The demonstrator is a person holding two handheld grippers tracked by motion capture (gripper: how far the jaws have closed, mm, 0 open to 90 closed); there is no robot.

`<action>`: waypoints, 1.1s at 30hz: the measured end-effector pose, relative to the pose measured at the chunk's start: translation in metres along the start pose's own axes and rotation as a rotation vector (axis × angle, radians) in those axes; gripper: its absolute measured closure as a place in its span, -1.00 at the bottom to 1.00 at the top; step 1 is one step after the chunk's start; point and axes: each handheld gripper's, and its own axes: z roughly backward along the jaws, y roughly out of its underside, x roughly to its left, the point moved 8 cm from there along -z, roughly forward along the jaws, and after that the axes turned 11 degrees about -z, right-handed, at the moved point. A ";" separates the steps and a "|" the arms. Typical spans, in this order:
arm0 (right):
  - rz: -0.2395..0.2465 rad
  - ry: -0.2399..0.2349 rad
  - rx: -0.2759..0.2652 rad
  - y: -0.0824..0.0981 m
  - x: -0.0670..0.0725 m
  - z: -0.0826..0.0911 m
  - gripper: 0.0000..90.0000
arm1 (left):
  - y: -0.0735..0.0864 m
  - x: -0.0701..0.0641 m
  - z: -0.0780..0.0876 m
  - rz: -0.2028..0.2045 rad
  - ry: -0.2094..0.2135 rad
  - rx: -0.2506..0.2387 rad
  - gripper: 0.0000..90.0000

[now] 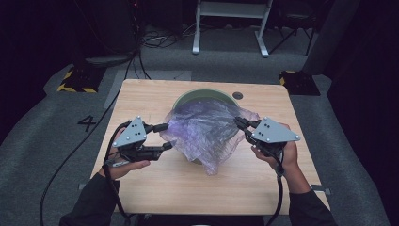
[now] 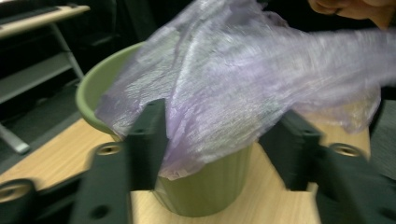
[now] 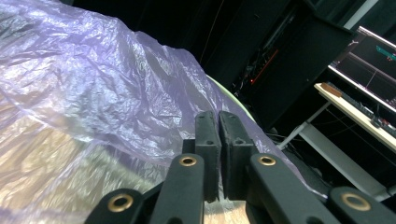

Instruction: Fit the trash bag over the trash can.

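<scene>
- Light wooden rectangular table: flat, matt grain surface, with a small dark round fitting near its far edge. It stands on grey carpet in a dark room.
- Thin translucent purple plastic bag: crumpled and glossy. It is draped over the bin at the table's middle, and one tail hangs down the near side to the tabletop. In the left gripper view it covers most of the rim and spreads toward the person's other hand.
- Judgement on handling: the film looks very light, limp and slippery. It will crease, cling and balloon rather than hold shape, and a hard pull over the rim could tear it. Best hold is a pinch on a free edge or hem, one at each side, not on the bunched middle.
- Sage-green round plastic bin: smooth curved rim, faintly ribbed wall, upright. It appears stiff and light, so it may slide or tip if the bag is tugged sideways.
- Left gripper: black jaws spread apart at the bag's left edge. In its own view the film lies between the jaws and against the left one, ungripped.
- Right gripper: jaws pressed together at the bag's right side. Its own view shows film around the tips, apparently pinched, though the nip itself is hard to see.
</scene>
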 end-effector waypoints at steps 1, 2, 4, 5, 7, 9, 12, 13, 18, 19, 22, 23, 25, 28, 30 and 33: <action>-0.005 -0.001 0.006 0.000 -0.001 -0.002 0.93 | 0.000 0.002 -0.001 0.002 0.000 0.004 0.12; -0.009 0.002 0.013 -0.001 -0.002 -0.004 0.93 | 0.000 0.002 -0.001 0.001 0.011 0.001 0.18; -0.022 0.004 0.019 -0.002 -0.005 -0.008 0.93 | 0.001 0.006 -0.002 0.004 -0.006 0.004 0.29; -0.023 0.004 0.021 -0.003 -0.006 -0.010 0.93 | 0.002 0.008 -0.002 0.004 -0.005 0.007 0.38; -0.030 0.010 0.032 -0.003 -0.009 -0.014 0.91 | 0.004 0.011 -0.004 -0.005 -0.006 0.014 0.52; -0.043 0.014 0.046 -0.004 -0.013 -0.019 0.91 | 0.007 0.013 -0.007 -0.016 0.000 0.033 0.70; -0.058 0.029 0.067 -0.004 -0.020 -0.027 0.91 | 0.013 0.017 -0.013 -0.024 0.004 0.071 0.81; -0.064 0.029 0.072 -0.004 -0.021 -0.030 0.91 | 0.014 0.018 -0.014 -0.020 0.011 0.078 0.83; -0.066 0.045 0.118 0.000 -0.028 -0.046 0.94 | 0.022 0.024 -0.019 0.012 0.014 0.089 0.83; -0.070 0.046 0.128 0.001 -0.030 -0.049 0.94 | 0.024 0.025 -0.020 0.017 0.017 0.090 0.83; -0.076 0.054 0.154 0.006 -0.033 -0.056 0.96 | 0.028 0.027 -0.022 0.036 0.022 0.090 0.79; -0.084 0.055 0.157 0.007 -0.034 -0.057 0.96 | 0.029 0.027 -0.022 0.035 0.029 0.085 0.79; -0.095 0.054 0.168 0.010 -0.035 -0.060 0.99 | 0.031 0.029 -0.022 0.043 0.019 0.084 0.76; -0.103 0.056 0.173 0.013 -0.037 -0.060 1.00 | 0.032 0.031 -0.017 0.077 -0.027 0.072 0.33; -0.101 0.062 0.177 0.013 -0.037 -0.059 1.00 | 0.031 0.030 -0.012 0.087 -0.047 0.056 -0.11; -0.101 0.064 0.176 0.013 -0.036 -0.058 1.00 | 0.024 0.021 0.000 0.083 -0.057 0.030 -0.58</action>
